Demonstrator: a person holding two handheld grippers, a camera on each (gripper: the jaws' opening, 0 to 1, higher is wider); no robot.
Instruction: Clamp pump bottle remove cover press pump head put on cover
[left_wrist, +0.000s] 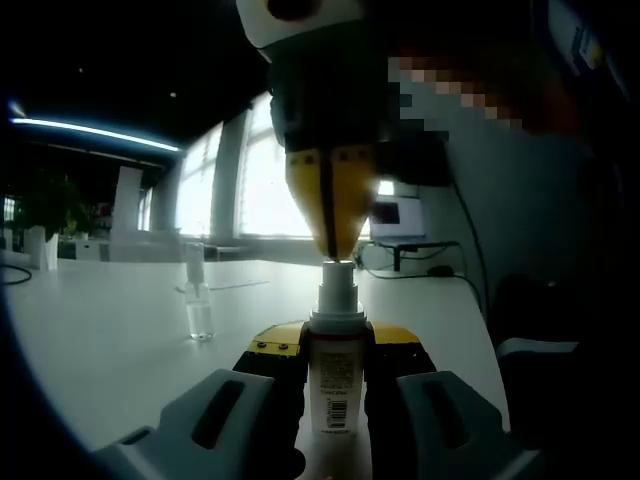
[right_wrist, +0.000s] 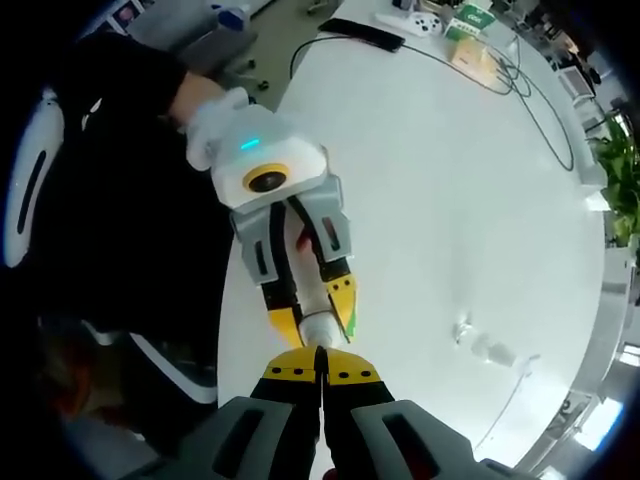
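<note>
Pump bottle: a white pump bottle (left_wrist: 334, 375) with a barcode label stands upright between the left gripper's jaws in the left gripper view; in the right gripper view its pump head (right_wrist: 318, 327) shows as a pale round end between yellow tips.
Pump head: the white pump head (left_wrist: 337, 282) rises above the bottle's collar, its top touching the tips of the gripper that comes down from above.
Left gripper: the left gripper (left_wrist: 334, 395) holds the bottle's body clamped between grey jaws with yellow pads; in the right gripper view it (right_wrist: 318, 327) reaches in from upper left, angled down toward the lower middle, a lit blue-green mark on its white housing.
Right gripper: the right gripper (left_wrist: 335, 240) descends almost straight down over the bottle, yellow jaws drawn together to a point on the pump head; in its own view, its jaws (right_wrist: 320, 372) meet with no gap, tips at the pump head.
Hand: a gloved hand (right_wrist: 212, 120) grips the left gripper's housing, a dark sleeve behind it.
Cover: a clear cover (left_wrist: 198, 300) stands upright on the table, off to the bottle's left and well apart; small clear pieces (right_wrist: 485, 345) lie on the tabletop in the right gripper view.
Table: a broad white table (left_wrist: 110, 330), rounded at its edge (right_wrist: 470, 200), carries cables and small boxes at the far side.
Background: bright windows and a monitor (left_wrist: 398, 214) behind the table.
</note>
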